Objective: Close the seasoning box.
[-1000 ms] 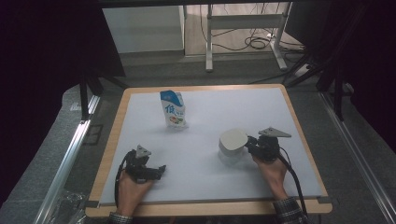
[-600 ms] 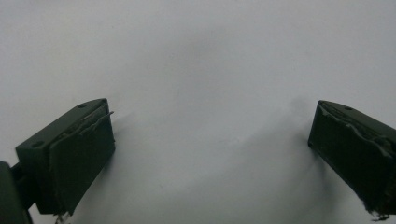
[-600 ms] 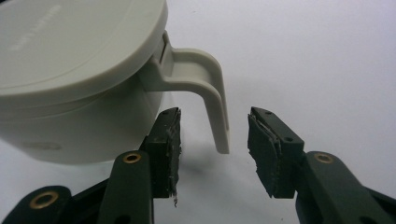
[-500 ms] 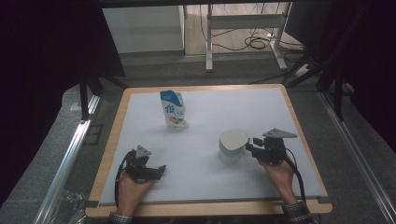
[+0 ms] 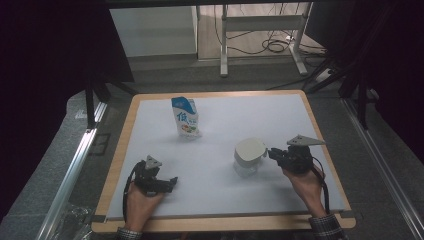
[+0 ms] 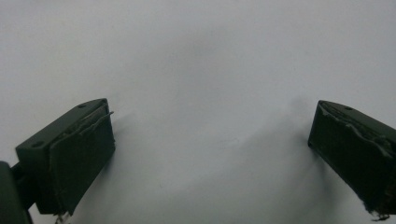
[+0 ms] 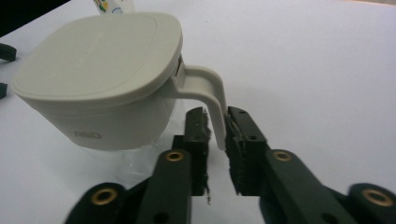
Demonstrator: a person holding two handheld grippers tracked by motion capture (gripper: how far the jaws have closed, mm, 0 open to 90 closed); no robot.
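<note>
Pinching the handle of the lidded jug (image 7: 100, 84) with my right tool (image 7: 215, 133), I see it sitting near the desk's (image 5: 320, 130) right side. My left tool (image 6: 210, 154) stays spread wide, near left.

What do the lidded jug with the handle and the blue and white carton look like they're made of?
The jug looks like matte off-white moulded plastic: smooth, opaque, with a handle formed in one piece; its lower part seems clear. The carton looks like printed coated paperboard, judging by its folded gable top and faint sheen, though it is too small to be sure.
</note>
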